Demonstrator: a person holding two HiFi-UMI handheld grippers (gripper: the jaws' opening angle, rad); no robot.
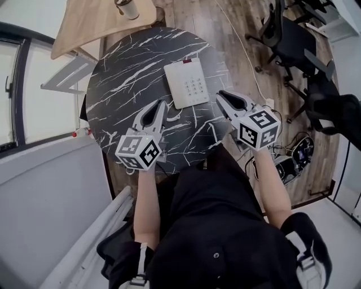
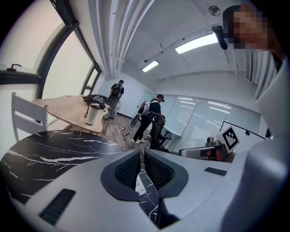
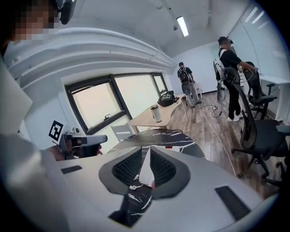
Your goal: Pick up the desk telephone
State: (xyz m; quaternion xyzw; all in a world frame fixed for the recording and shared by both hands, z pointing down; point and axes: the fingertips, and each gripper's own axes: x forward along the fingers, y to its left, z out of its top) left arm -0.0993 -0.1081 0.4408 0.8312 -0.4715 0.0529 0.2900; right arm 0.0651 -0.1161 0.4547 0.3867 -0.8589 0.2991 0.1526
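The white desk telephone [image 1: 186, 83] lies flat on the round black marble table [image 1: 130, 73], keypad up, with a thin white cord [image 1: 174, 115] near its front edge. My left gripper [image 1: 163, 103] hovers over the table just left of and in front of the phone, jaws together and empty. My right gripper [image 1: 221, 96] hangs at the phone's right front corner, jaws a narrow slit apart with nothing between them. In the left gripper view a sliver of the phone [image 2: 139, 188] shows beyond the shut pads. In the right gripper view the phone [image 3: 146, 171] shows through the slit.
A wooden table with a cup [image 1: 128, 8] stands beyond the marble table, and a white chair [image 1: 62, 76] is at its left. Black office chairs [image 1: 287, 34] and a floor cable lie to the right. Several people [image 2: 152, 120] stand across the room.
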